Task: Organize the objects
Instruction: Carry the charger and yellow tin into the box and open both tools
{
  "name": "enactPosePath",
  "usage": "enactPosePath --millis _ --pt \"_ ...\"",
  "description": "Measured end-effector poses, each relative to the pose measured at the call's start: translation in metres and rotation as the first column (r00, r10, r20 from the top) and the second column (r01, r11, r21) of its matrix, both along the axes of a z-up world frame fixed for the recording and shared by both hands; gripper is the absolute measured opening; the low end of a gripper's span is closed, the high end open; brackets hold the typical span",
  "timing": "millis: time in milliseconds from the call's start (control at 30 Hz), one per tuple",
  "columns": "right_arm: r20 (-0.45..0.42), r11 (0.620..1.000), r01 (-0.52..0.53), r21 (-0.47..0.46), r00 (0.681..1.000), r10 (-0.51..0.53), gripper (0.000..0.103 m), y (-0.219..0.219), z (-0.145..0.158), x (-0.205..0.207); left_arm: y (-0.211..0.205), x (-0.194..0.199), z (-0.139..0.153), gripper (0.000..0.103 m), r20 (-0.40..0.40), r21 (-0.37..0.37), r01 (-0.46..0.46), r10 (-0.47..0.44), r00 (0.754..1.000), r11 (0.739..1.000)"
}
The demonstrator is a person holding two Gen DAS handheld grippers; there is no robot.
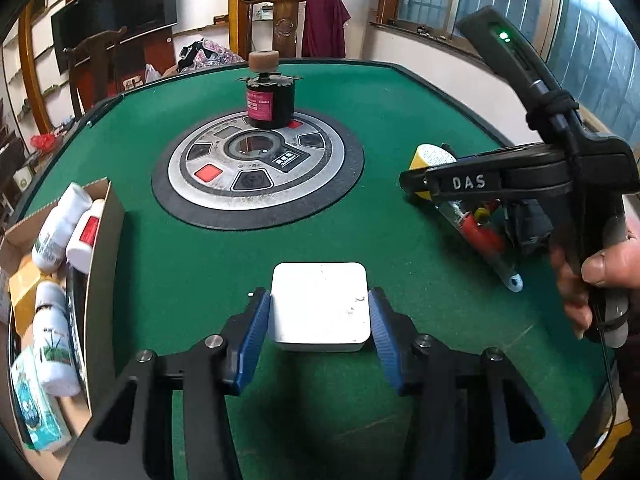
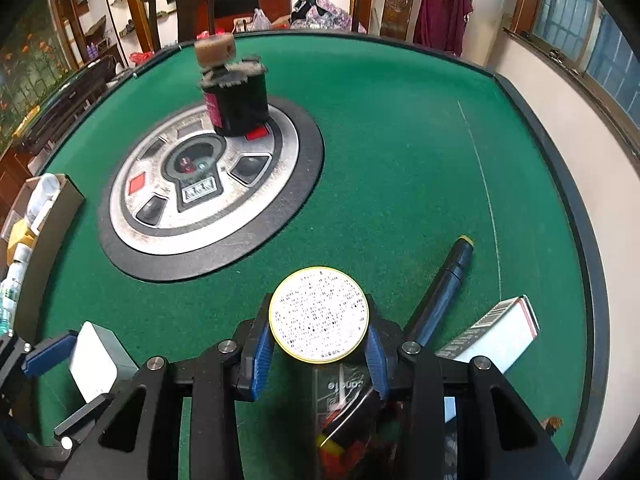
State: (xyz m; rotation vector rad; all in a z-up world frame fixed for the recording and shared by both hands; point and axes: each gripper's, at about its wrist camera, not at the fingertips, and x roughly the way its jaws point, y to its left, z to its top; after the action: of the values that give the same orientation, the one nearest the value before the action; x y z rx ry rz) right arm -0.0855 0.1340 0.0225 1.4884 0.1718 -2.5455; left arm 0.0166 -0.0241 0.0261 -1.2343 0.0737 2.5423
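Cardboard box [image 1: 102, 240] at the table's left edge, left of the round centre console [image 1: 256, 164]. Inside: several white bottles [image 1: 60, 232], one with a red label, one with a green-printed label; a yellow packet; a light blue printed pack nearest the camera.

Green felt table [image 1: 400, 120]. On the console's far side stands a black cylindrical motor [image 1: 270, 102] with a pink label and a brown roller on top. Right of the console, near the table's edge: a dark pen with a yellow tip [image 2: 444, 284] and a white carton with a barcode [image 2: 492, 334], both just beside the right gripper.

Left gripper [image 1: 319, 320], nearer than the console, angled down at the felt; its blue pads sit against both sides of a flat white square box [image 1: 320, 304] lying on the felt, pinching it.

Right gripper [image 2: 318, 346], right of the console, pinches a yellow-rimmed round tin [image 2: 318, 314], printed face towards the camera. A hand [image 1: 592, 276] grips its handle.
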Motion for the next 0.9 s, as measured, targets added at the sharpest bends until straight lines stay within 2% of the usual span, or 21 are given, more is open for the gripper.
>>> enactPosePath --millis 300,500,667,900 --pt "-0.046 0.998 -0.053 -0.041 0.998 0.052 0.043 -0.018 0.032 0.026 -0.031 0.038 0.035 0.049 -0.061 0.125 -0.042 0.05 0.997 0.991" --pt "-0.079 0.992 -0.113 -0.064 0.991 0.108 0.043 -0.048 0.051 0.051 -0.068 0.068 0.056 0.049 -0.091 0.165 -0.096 0.112 0.99 0.982" --pt "-0.099 0.98 -0.175 -0.098 0.981 0.165 0.043 -0.081 0.066 0.068 -0.118 0.088 0.066 0.049 -0.121 0.146 -0.196 0.214 0.969 0.97" --pt "-0.106 0.947 -0.292 -0.133 0.954 0.279 0.043 -0.147 0.078 0.093 -0.202 0.1 0.062 0.049 -0.125 0.069 -0.357 0.363 0.923 0.932"
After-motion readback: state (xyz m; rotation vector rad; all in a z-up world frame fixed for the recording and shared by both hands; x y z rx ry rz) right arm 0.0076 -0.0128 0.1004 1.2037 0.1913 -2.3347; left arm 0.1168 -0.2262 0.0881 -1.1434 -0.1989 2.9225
